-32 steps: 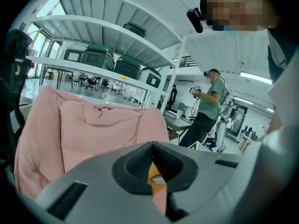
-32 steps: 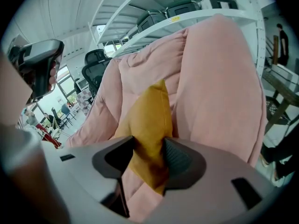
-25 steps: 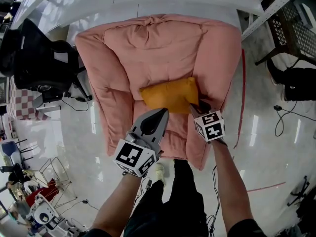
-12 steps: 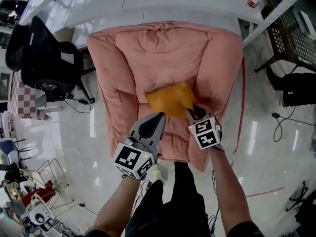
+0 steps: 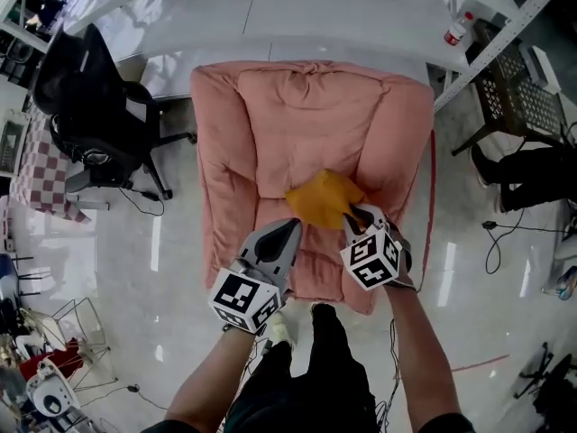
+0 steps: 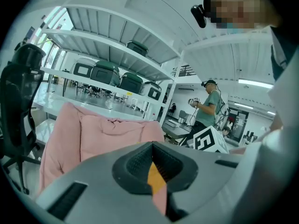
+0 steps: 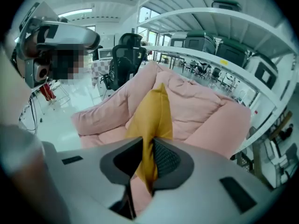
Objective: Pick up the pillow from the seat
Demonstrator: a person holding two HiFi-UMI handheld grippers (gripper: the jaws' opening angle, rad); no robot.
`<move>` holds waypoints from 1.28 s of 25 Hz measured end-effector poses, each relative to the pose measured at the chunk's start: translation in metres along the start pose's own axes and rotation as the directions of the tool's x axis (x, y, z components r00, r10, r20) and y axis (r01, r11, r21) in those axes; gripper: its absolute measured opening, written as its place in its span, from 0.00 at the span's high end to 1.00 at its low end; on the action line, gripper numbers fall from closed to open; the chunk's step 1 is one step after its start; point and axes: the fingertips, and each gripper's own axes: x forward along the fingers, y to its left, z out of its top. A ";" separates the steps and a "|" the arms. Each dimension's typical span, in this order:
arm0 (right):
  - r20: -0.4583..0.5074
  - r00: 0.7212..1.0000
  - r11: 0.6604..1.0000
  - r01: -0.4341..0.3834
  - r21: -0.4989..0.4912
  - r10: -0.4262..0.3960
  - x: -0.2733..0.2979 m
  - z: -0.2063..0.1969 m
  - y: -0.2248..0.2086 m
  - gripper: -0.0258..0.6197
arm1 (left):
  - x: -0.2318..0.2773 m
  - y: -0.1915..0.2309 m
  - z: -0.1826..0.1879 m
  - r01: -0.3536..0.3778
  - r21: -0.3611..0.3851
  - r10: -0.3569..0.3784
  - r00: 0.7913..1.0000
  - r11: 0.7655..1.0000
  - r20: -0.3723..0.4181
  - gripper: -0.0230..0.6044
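A mustard-yellow pillow (image 5: 325,197) sits bunched on the pink padded seat (image 5: 306,115), its near corner drawn up toward me. My right gripper (image 5: 357,213) has that corner between its jaws, which are closing; in the right gripper view (image 7: 148,146) the yellow fabric (image 7: 152,115) is pinched between the pads and hangs through them. My left gripper (image 5: 290,225) hovers just left of the pillow over the seat's front, jaws together and empty. In the left gripper view (image 6: 153,146) a sliver of yellow pillow (image 6: 156,178) shows through the slit, with the pink seat (image 6: 107,134) behind.
A black office chair (image 5: 90,97) stands left of the seat. A white table edge with a bottle (image 5: 455,30) and a mesh rack (image 5: 518,88) lie at the back right. Cables trail on the glossy floor. A person (image 6: 208,106) stands beyond the seat.
The right gripper's jaws have narrowed on the pillow's near corner. The pillow has gone from lying flat to bunched and raised. The left gripper stays beside it, shut.
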 end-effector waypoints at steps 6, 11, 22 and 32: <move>-0.025 1.000 0.995 0.011 -0.101 -0.013 -0.049 0.022 0.022 0.87 | -0.039 -0.010 0.014 0.014 0.000 -0.014 0.999 1.000 0.030 0.96; -0.013 1.000 0.989 0.026 -0.145 -0.028 -0.089 0.042 0.041 0.87 | -0.073 -0.012 0.029 -0.004 0.008 0.003 0.999 1.000 0.053 0.96; 0.098 0.992 0.985 0.097 -0.145 -0.083 -0.179 0.103 0.076 0.87 | -0.153 -0.016 0.079 -0.026 0.042 0.021 0.992 0.999 0.124 0.96; 0.232 0.962 0.974 0.177 -0.144 -0.141 -0.267 0.171 0.105 0.86 | -0.220 -0.028 0.141 -0.048 0.081 0.032 0.982 0.996 0.187 0.96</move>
